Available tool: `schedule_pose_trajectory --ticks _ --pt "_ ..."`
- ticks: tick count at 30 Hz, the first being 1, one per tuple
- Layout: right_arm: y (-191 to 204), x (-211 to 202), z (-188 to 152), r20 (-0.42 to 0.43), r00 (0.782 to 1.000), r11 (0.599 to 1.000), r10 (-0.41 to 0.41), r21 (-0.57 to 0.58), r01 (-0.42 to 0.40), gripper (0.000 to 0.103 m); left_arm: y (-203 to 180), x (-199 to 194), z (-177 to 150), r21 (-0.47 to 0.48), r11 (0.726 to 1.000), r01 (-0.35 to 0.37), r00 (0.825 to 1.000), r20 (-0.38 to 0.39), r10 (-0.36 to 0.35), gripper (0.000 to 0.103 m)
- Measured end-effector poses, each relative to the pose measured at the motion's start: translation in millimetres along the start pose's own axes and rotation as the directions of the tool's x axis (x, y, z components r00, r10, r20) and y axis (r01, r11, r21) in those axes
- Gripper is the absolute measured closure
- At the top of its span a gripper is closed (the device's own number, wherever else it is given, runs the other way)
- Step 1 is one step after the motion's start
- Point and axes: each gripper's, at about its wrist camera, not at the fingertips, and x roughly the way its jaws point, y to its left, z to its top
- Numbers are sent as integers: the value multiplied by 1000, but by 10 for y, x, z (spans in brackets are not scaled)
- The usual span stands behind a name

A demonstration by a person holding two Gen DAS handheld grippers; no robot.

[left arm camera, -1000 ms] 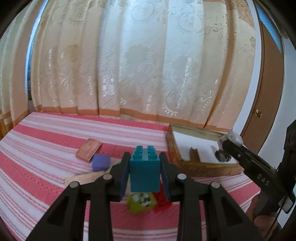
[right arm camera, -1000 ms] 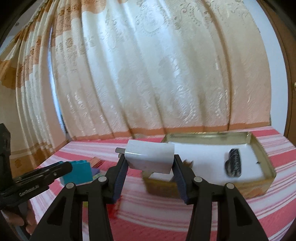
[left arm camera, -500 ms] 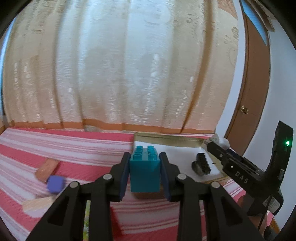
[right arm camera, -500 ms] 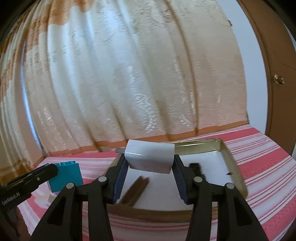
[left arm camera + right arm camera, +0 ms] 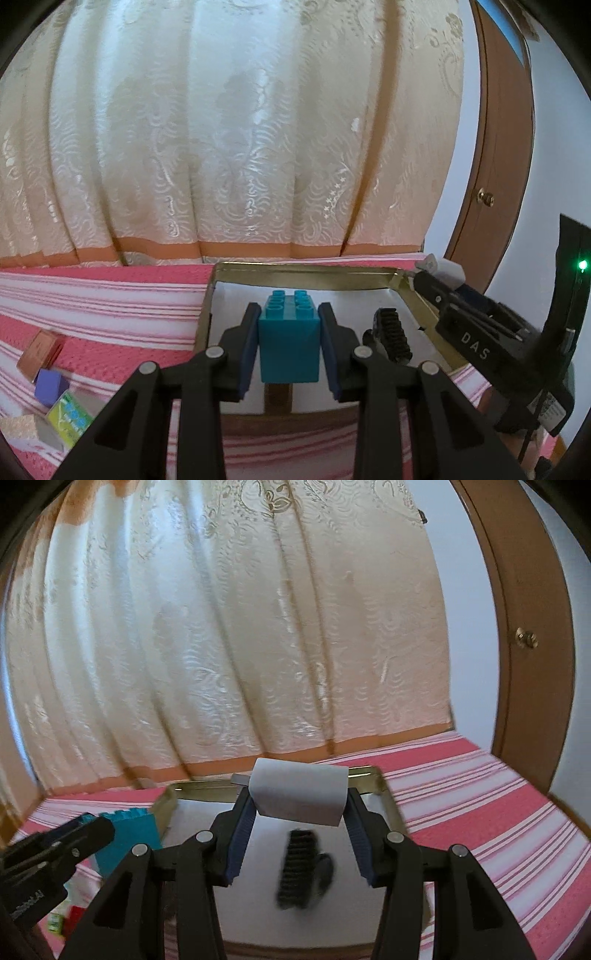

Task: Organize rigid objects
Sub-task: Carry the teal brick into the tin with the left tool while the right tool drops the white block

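- My left hand-held gripper (image 5: 289,341): clenched on a teal building brick (image 5: 289,345), studs up, at lower centre of the left view, held above the near part of the tray.
- My right hand-held gripper (image 5: 298,819): clenched on a white charger block (image 5: 299,794), a metal prong showing at its left end, centre of the right view, over the tray.
- Gold-rimmed tray (image 5: 314,275): white floor, on the pink striped surface (image 5: 103,295).
- Black brush (image 5: 392,338): lying inside the tray, right of the brick.
- Brown strip (image 5: 279,397): in the tray, below the brick.
- Lower left of the left view: copper-coloured block (image 5: 38,352), purple cube (image 5: 51,382), green-labelled box (image 5: 70,415), close together on the surface.
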Motion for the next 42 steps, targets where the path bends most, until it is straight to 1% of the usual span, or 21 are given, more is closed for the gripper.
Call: schedule_pose_trajectory --ticks 3,6,13,24,29,31,33,34,35,36,37,38,39,40,42 --pt "-57 89 -8 -16 999 999 -34 -7 34 52 -70 118 -16 9 1000 -1 1000 -13 1 73" --pt "-83 182 -28 -43 998 999 -50 -10 50 52 -113 235 -38 14 1000 -6 1000 -28 6 73" --pt "-91 334 -91 -107 993 999 -49 1 49 52 -138 428 -125 23 1000 -12 998 -63 13 73" --pt "-29 466 -180 -172 985 1000 -2 3 3 52 -155 509 -202 55 997 -51 996 -70 55 73" --pt "21 469 -187 -169 986 1000 4 -13 -6 51 -142 562 -212 49 997 -53 994 -89 57 73" --pt "8 474 -184 -169 985 1000 23 -1 -23 51 -139 564 -214 48 997 -53 994 -90 57 73" --pt "-8 475 -180 -168 984 998 61 21 -59 49 -137 565 -217 49 997 -63 994 -91 67 72" --pt "-11 477 -179 -167 982 996 89 36 -84 38 -141 558 -218 50 996 -67 994 -87 71 66" --pt "-9 474 -179 -167 979 992 119 52 -112 21 -146 534 -222 55 996 -72 994 -75 77 50" --pt "2 462 -181 -164 975 988 149 64 -140 15 -159 508 -225 62 995 -83 994 -62 87 38" --pt "27 434 -179 -153 973 985 170 62 -162 15 -173 474 -229 73 992 -104 993 -43 107 20" --pt "48 405 -172 -140 975 985 170 51 -164 15 -193 431 -232 88 987 -137 990 -16 139 5" --pt "76 365 -164 -121 980 988 156 30 -154 15 -212 384 -233 105 981 -166 986 16 165 0" --pt "97 331 -160 -104 985 991 137 10 -136 15 -228 337 -237 118 975 -188 982 51 184 0" --pt "115 281 -156 -78 993 995 94 -15 -95 14 -236 310 -232 138 969 -203 979 66 195 0"
